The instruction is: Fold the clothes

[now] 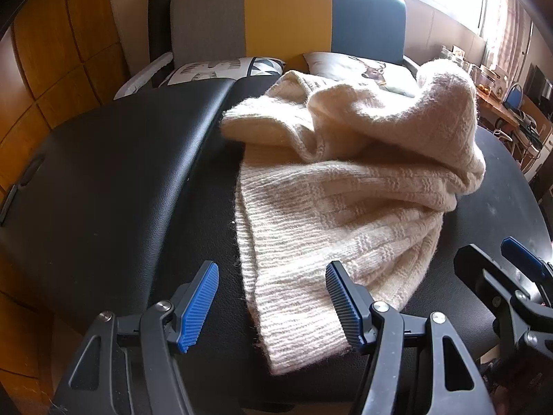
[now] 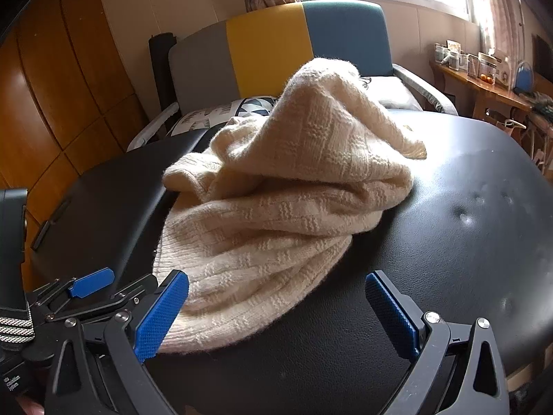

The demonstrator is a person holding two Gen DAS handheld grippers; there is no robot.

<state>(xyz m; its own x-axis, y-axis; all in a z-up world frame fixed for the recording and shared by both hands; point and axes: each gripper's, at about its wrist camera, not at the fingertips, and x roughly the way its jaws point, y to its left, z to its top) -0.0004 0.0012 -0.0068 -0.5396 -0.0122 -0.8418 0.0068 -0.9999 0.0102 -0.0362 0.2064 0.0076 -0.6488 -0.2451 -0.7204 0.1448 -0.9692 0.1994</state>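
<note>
While the cream knitted sweater [image 1: 345, 186] lies crumpled on the black padded worktop [image 1: 114, 180], both grippers are held at its near edge with nothing gripped. The left gripper [image 1: 273, 307] is spread wide, its blue ribbed fingers [image 1: 198, 307] set on either side of the sweater's ribbed hem, which is seen between them; whether the hem is touched cannot be told. The right gripper [image 2: 276, 314] is likewise released, its left finger just beside the sweater's near corner and its right finger over bare worktop. In each wrist view the other gripper is seen at the frame's edge.

The sweater is bunched into a tall hump at the far side, and a loose fold is draped toward the left. A seam in the worktop runs under the sweater's left part. Behind the worktop a chair [image 2: 276, 41] with grey, yellow and teal panels is seen, with patterned cushions [image 1: 224, 67] on its seat. Wooden cabinets [image 2: 52, 79] are seen to the left, and a cluttered wooden shelf [image 2: 484, 86] under a bright window to the right.
</note>
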